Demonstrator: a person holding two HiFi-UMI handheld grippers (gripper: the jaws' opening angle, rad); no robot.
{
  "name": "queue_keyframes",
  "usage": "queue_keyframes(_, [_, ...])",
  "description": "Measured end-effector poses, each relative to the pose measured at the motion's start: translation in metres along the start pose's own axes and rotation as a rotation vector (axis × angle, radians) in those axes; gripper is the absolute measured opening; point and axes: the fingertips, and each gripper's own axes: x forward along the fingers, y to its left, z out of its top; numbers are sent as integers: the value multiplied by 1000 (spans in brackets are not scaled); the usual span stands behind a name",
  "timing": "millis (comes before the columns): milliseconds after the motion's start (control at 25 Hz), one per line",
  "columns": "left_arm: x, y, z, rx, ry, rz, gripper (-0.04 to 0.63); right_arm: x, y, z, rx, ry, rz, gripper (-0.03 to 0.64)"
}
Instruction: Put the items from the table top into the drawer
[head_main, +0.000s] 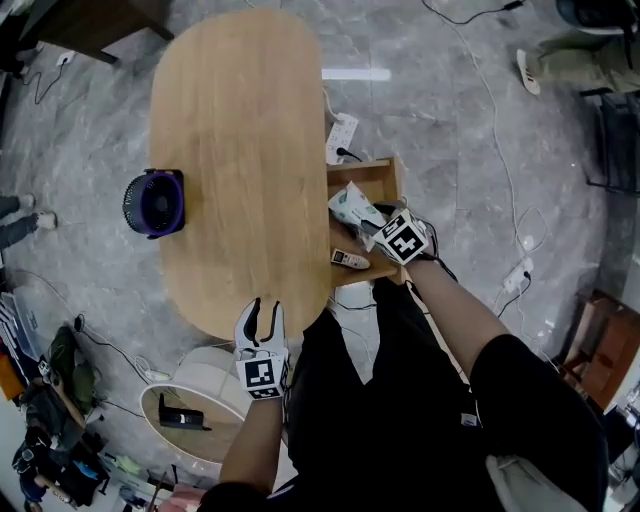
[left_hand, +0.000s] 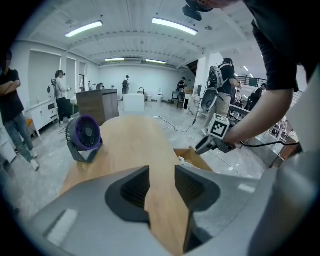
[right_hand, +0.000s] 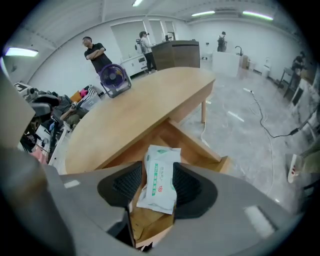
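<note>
A white and green wipes pack (head_main: 353, 205) (right_hand: 160, 185) lies tilted in the open wooden drawer (head_main: 385, 175) (right_hand: 200, 145) at the right side of the oval wooden table (head_main: 240, 120). A small white remote-like thing (head_main: 350, 260) lies at the drawer's near end. My right gripper (head_main: 378, 232) (right_hand: 158, 172) hangs above the drawer, jaws apart on either side of the pack below, not pressing on it. My left gripper (head_main: 264, 315) (left_hand: 162, 187) stands open over the table's near end, with bare wood between its pads. The right gripper (left_hand: 207, 145) also shows in the left gripper view.
A purple fan (head_main: 155, 203) (left_hand: 84, 136) stands at the table's left edge. A power strip (head_main: 341, 138) and cables lie on the floor beyond the drawer. A round white stand (head_main: 190, 400) with a black object is at my lower left. People stand further back in the room.
</note>
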Motion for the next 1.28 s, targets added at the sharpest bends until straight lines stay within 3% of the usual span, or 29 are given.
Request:
queue_keyframes(280, [-13, 0, 38, 35, -33, 11, 161, -103, 35, 30, -124, -121, 0, 221])
queue_keyframes(520, [-41, -7, 88, 72, -68, 13, 161, -200, 71, 73, -103, -247, 18, 216])
queue_keyframes(840, [-106, 3, 207, 48, -245, 60, 112, -333, 125, 188, -246, -435, 25, 210])
queue_keyframes(1280, [-229, 32, 359, 58, -539, 168, 83, -460, 201, 325, -447, -698, 61, 184])
